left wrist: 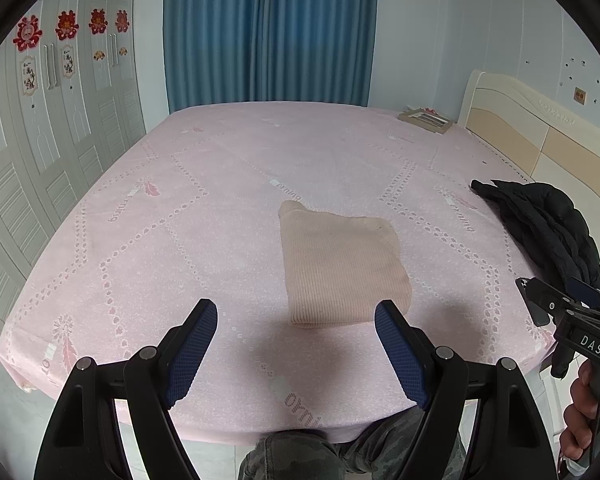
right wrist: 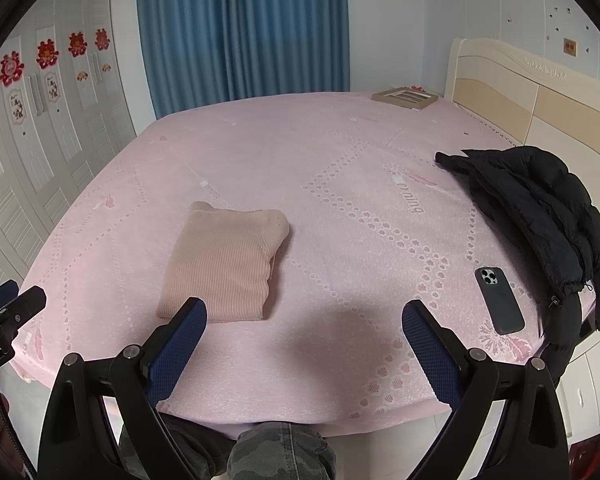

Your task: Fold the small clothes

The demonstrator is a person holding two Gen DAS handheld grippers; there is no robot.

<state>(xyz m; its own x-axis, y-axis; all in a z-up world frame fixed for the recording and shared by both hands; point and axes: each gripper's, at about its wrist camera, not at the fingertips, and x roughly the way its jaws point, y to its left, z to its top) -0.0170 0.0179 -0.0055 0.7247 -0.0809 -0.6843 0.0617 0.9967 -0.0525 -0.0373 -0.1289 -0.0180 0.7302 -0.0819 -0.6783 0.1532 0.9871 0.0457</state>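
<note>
A beige ribbed knit garment (left wrist: 340, 268) lies folded into a compact rectangle on the pink bed sheet (left wrist: 204, 208); it also shows in the right wrist view (right wrist: 224, 266). My left gripper (left wrist: 296, 312) is open and empty, held above the bed's near edge, just short of the garment. My right gripper (right wrist: 304, 312) is open and empty, to the right of the garment, its left finger (right wrist: 180, 336) overlapping the garment's near edge in view. The right gripper also shows at the right edge of the left wrist view (left wrist: 540, 304).
A black puffer jacket (right wrist: 540, 216) lies at the bed's right side by the headboard (right wrist: 520, 92). A dark phone (right wrist: 499, 300) lies near the front right corner. A flat box (right wrist: 404, 98) sits at the far right corner. Wardrobe doors (left wrist: 40, 140) stand left, blue curtains (left wrist: 268, 32) behind.
</note>
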